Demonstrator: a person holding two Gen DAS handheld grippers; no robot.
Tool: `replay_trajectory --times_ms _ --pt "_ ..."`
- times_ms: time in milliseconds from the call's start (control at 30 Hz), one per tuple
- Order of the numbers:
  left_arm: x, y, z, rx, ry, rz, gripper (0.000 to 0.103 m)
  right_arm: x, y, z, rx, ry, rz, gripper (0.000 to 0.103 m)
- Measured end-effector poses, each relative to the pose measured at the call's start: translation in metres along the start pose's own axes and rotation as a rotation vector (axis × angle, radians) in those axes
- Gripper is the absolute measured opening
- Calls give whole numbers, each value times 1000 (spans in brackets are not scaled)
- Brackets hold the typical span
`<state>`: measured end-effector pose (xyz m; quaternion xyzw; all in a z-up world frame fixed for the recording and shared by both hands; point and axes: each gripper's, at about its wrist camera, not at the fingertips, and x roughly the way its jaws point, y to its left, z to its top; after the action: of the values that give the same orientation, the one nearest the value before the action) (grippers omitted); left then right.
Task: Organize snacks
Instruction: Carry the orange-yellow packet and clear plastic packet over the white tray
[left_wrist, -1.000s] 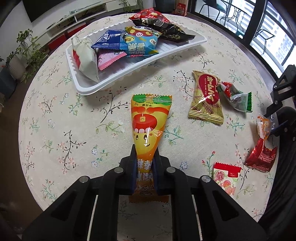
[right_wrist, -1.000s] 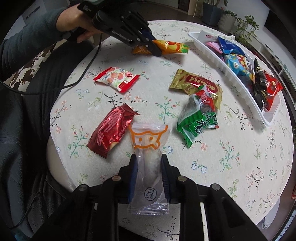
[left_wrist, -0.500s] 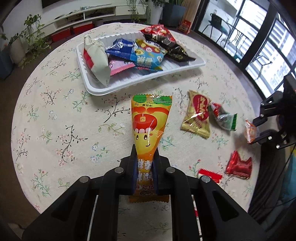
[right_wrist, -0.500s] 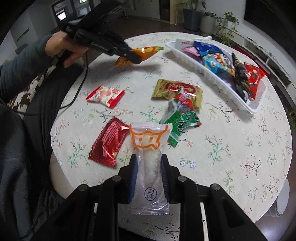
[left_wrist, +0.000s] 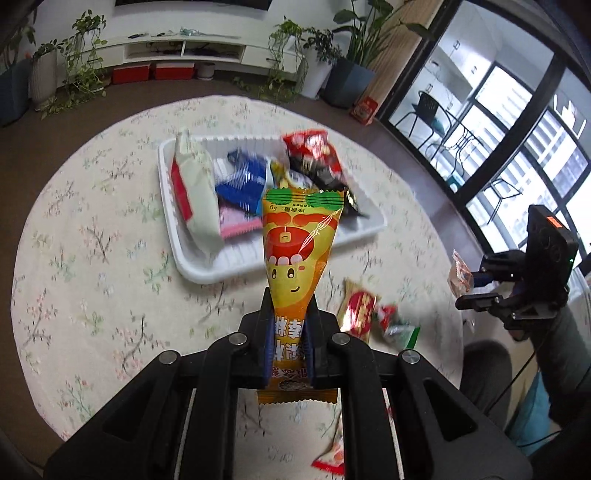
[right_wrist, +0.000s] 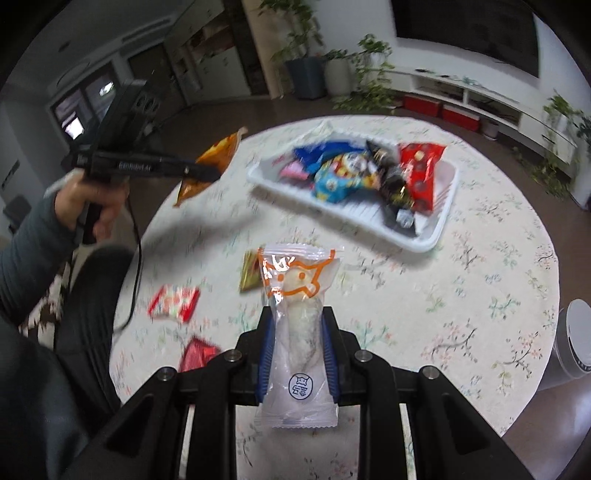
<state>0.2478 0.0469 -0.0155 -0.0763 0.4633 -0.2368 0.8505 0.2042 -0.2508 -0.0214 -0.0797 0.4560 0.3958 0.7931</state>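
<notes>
Floral table (left_wrist: 92, 258): tray (left_wrist: 192, 269) part-filled; left gripper (left_wrist: 290, 332) clamped orange packet (left_wrist: 299, 240), right gripper (right_wrist: 297, 343) clamped clear packet (right_wrist: 295, 295); several snacks remained loose.

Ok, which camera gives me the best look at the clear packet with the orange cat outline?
The right wrist view: the clear packet sits dead centre, pinched in the right gripper, print and white contents sharp. The left wrist view shows only a small crumpled sliver of it at the right gripper's tip, near the edge.
</notes>
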Motion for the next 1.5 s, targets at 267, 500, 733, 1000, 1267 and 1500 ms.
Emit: replay_trajectory --times_ms 267,500,733,1000,1267,1500 --pt "0 11 68 -71 -58 -45 11 -1 -20 70 173 -120 -20 26" --pt "17 19 118 -94 -63 -23 11 17 -47 125 314 -175 -62 26" --pt "57 24 151 -90 -30 33 11 63 -63 145 382 -146 -91 26" --pt "98 38 146 -95 4 55 11 101 -81 141 421 -99 -142 26" --pt "116 47 144 -102 18 70 11 115 -83 139 412 -76 -195 26" --pt "130 40 138 -68 56 96 12 124 -78 143 383 -58 -234 26"
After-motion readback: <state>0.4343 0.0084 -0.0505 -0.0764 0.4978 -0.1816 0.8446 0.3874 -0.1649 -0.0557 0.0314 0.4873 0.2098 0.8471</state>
